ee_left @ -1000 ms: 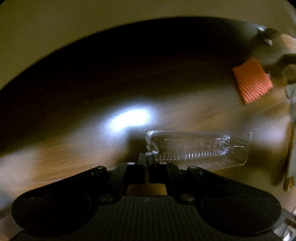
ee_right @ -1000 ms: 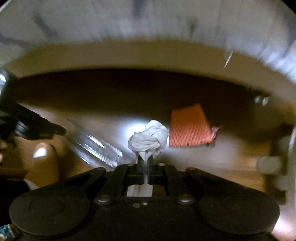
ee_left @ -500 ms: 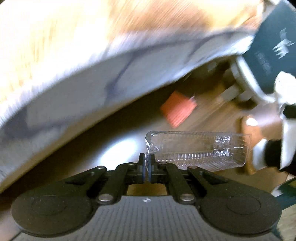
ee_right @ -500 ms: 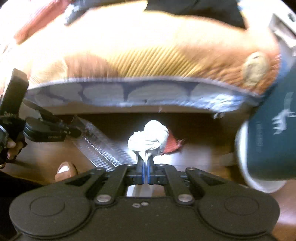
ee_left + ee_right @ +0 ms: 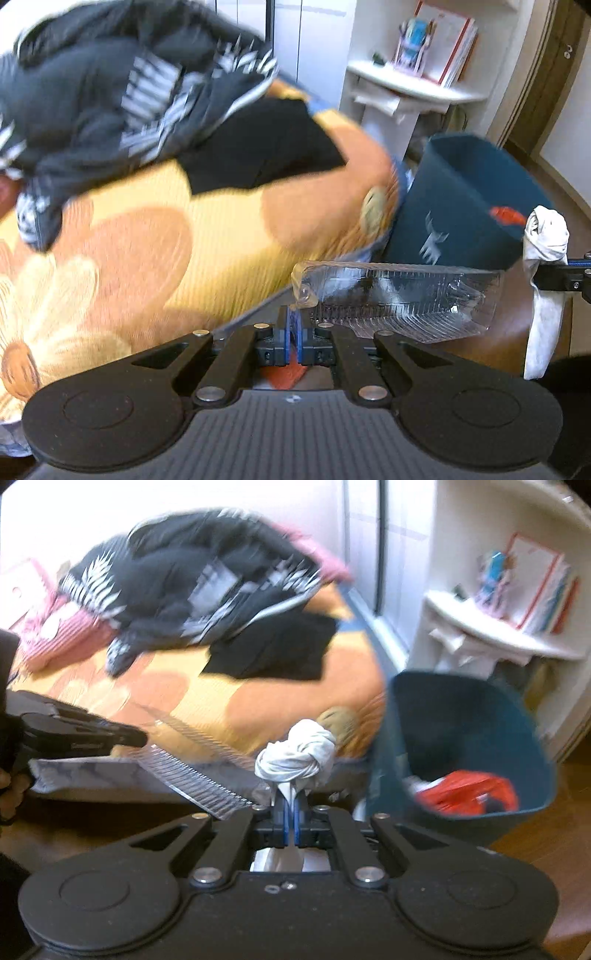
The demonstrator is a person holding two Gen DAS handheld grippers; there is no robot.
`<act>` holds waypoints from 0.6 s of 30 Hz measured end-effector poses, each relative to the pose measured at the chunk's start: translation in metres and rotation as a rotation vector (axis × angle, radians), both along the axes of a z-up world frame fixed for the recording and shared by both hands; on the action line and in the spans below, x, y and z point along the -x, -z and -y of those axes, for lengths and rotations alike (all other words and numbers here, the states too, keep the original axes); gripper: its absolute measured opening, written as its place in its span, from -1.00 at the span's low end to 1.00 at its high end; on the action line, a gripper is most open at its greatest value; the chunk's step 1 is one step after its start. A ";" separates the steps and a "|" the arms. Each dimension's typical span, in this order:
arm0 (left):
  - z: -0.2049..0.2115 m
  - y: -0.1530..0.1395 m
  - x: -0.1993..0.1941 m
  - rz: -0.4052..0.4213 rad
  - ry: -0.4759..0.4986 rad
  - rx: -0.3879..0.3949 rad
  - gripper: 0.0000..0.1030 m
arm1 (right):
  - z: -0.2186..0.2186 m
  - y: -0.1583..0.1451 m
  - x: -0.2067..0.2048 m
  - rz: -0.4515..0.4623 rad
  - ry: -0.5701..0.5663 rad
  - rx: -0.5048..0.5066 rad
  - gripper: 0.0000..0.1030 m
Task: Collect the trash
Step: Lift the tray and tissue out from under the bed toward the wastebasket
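In the left wrist view, the left gripper (image 5: 294, 329) has its jaws pinched tight on one corner of a clear plastic blister tray (image 5: 399, 295), which juts out sideways toward the dark teal bin (image 5: 461, 206) just beyond it, likely so it can be tipped in over the rim. In the right wrist view, the right gripper (image 5: 291, 825) has its jaws closed on the tail of a knotted white tissue wad (image 5: 295, 757), held up just left of the bin (image 5: 532, 738), where red trash (image 5: 469, 790) already lies inside.
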State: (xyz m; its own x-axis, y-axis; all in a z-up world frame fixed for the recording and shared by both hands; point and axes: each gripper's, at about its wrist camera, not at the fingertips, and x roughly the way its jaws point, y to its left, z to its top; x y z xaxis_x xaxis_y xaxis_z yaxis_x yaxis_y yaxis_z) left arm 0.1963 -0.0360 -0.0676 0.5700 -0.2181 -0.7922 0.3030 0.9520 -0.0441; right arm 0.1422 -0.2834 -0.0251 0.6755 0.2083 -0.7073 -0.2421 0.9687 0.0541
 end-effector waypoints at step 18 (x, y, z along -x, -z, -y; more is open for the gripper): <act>0.174 -0.072 -0.069 0.089 -0.053 -0.010 -0.94 | 0.127 -0.017 -0.057 0.101 0.232 0.014 -0.94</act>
